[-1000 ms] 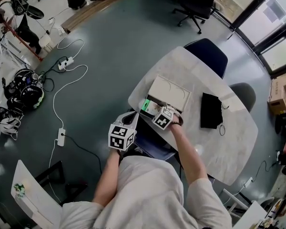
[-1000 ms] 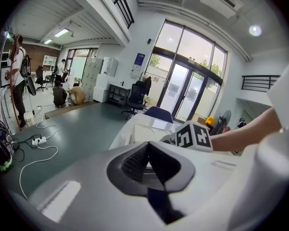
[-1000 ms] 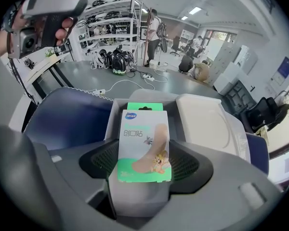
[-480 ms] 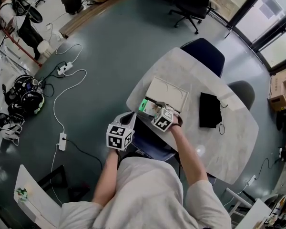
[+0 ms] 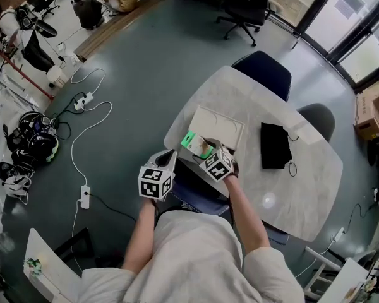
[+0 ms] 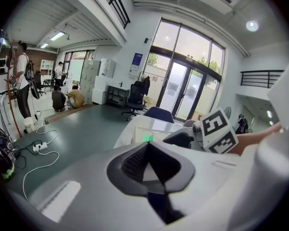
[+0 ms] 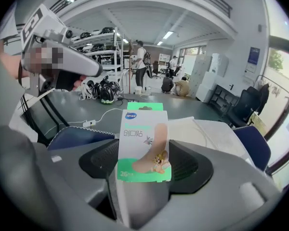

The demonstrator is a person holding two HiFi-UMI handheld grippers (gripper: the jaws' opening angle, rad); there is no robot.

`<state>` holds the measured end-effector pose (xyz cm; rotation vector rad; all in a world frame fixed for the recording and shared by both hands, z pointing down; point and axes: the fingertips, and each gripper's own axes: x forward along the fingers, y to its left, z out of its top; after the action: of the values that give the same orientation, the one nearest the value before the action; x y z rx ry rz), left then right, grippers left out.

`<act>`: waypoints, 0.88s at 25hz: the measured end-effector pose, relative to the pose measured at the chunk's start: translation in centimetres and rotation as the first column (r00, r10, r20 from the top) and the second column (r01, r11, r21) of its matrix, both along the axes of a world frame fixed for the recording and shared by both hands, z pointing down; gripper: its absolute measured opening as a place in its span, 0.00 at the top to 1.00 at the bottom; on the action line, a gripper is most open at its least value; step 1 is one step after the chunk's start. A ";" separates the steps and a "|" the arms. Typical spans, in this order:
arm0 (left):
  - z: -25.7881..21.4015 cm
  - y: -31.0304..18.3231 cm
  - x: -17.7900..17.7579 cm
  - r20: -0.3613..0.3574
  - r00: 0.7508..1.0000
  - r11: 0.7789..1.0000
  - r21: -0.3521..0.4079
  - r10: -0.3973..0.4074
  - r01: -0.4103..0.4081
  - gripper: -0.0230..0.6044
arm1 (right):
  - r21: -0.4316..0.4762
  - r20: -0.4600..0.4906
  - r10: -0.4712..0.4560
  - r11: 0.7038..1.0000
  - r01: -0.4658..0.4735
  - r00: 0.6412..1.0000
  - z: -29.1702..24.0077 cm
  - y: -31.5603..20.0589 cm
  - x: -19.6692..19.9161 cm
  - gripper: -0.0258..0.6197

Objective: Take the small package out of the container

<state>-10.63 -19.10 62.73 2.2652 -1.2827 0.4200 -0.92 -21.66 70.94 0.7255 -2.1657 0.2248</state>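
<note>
A small white and green package [image 7: 144,146] with a cartoon print stands upright between the jaws of my right gripper [image 7: 144,170], which is shut on it. In the head view the package [image 5: 193,144] hangs over the near left corner of the white open container [image 5: 222,126] on the table, just ahead of the right gripper [image 5: 206,151]. My left gripper [image 5: 166,161] hovers off the table's near edge, left of the container. Its jaws [image 6: 147,147] are shut with nothing between them.
A pale table [image 5: 303,188] bears the container and a flat black pouch [image 5: 275,145] to the right. Two chairs [image 5: 263,72] stand at the far side. Cables and a power strip [image 5: 84,196] lie on the floor to the left, and people stand far off [image 6: 20,81].
The right gripper has drawn back a little toward the near edge of the container with the package in it. The left gripper has barely moved.
</note>
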 end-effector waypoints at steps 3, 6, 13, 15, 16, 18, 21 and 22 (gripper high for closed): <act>-0.1 -0.2 0.3 0.005 1.000 1.000 0.002 0.008 -0.008 0.88 | 0.016 0.061 0.057 0.998 -0.058 0.997 -1.0 0.4 0.1 0.46; -0.3 -0.3 0.8 0.006 1.000 1.000 0.007 0.019 -0.019 0.88 | 0.036 0.114 0.107 0.993 -0.112 0.988 -2.1 0.5 0.5 0.46; -0.1 0.3 1.2 0.013 0.999 0.999 0.004 0.036 -0.036 0.88 | 0.100 0.240 0.242 0.957 -0.272 0.940 -5.1 0.5 1.9 0.46; 0.0 0.4 1.3 0.014 0.999 0.999 0.002 0.038 -0.038 0.88 | 0.121 0.278 0.270 0.942 -0.312 0.922 -6.0 0.5 2.2 0.46; 0.0 0.5 1.5 0.014 0.999 0.999 0.000 0.040 -0.040 0.88 | 0.121 0.283 0.282 0.938 -0.326 0.917 -6.1 0.6 2.5 0.46; 0.2 0.6 1.7 0.014 0.999 0.999 -0.002 0.044 -0.044 0.88 | 0.111 0.288 0.303 0.932 -0.346 0.908 -6.0 1.0 2.9 0.46; 0.3 0.8 1.8 0.016 0.998 0.999 0.000 0.053 -0.053 0.88 | 0.093 0.319 0.339 0.918 -0.385 0.885 -5.9 1.6 3.3 0.46; 0.3 0.7 1.8 0.017 0.998 0.998 0.001 0.056 -0.056 0.88 | 0.087 0.335 0.351 0.913 -0.400 0.874 -6.0 1.7 3.3 0.46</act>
<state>-8.83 -18.36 62.99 2.3078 -1.2301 0.4596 2.39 -19.94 64.96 1.2794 -2.3387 0.4025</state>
